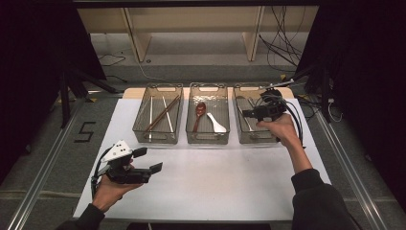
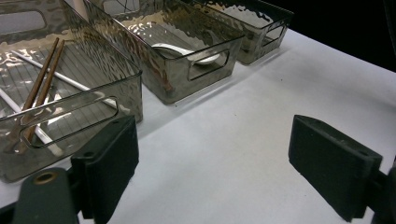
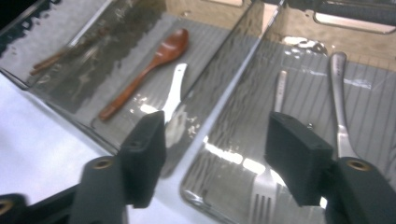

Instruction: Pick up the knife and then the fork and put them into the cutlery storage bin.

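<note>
The right gripper [image 3: 212, 158] is spread wide and holds nothing. Just under its jaws, inside the right bin [image 3: 299, 88], lies a fork [image 3: 273, 140]. Go down slowly, one jaw on each side of the fork's thin handle, then squeeze. Farther off, the left gripper [image 1: 146, 163] waits, spread too.

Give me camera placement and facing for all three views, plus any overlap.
High view: fixed above the person's side, looking forward and down on the white table and three clear bins; both forearms, left gripper and right gripper show.
Left gripper view: rides the left gripper, low over the table, facing the bins' near walls; its open jaws show.
Right gripper view: rides the right gripper, above the right bin, looking down at forks; open jaws show.
Shared: the brown spoon appears in high and right gripper views.
</note>
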Demonstrator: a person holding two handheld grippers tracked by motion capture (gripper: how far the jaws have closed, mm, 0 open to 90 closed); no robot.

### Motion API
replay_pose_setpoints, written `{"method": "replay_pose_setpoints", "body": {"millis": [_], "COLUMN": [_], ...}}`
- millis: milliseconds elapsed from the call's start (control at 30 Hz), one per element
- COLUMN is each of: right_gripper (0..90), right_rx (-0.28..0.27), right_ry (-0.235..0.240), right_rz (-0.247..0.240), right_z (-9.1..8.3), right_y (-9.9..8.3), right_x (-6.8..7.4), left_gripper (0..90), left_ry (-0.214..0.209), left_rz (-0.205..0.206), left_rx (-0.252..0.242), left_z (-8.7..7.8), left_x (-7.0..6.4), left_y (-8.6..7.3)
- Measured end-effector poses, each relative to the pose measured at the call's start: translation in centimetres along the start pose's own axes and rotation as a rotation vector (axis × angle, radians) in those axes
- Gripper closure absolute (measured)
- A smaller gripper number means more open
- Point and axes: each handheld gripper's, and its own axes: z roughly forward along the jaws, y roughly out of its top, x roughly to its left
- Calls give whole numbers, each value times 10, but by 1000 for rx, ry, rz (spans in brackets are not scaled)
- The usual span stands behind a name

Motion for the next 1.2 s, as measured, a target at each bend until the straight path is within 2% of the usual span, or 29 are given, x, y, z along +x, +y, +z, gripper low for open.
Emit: {"method": "replay_pose_setpoints", "body": {"millis": [300, 500, 767, 833, 933, 1200], "right_gripper": [267, 246, 239, 235, 232, 232], "right_rx": [-85, -109, -156, -169, -190, -190], "right_ry": [51, 56, 62, 80, 80, 106], "right_rz": [18, -10, -11, -8, -27, -52], "right_z": [-12, -18, -24, -26, -31, -33], "right_y": [-22, -36, -49, -52, -58, -78], "right_x": [17, 29, 31, 32, 36, 45], "left_gripper": [157, 157, 157, 157, 157, 156], "left_ry": [1, 1, 0, -3, -3, -6], "left_rz": [-4, -8, -15, -8, -11, -6], "left_rx": [4, 3, 3, 7, 10, 10], "left_z": [1, 1, 2, 3, 3, 3], "left_x": [1, 1, 2, 1, 1, -1], "left_y": [-1, -1, 0, 0, 0, 0]}}
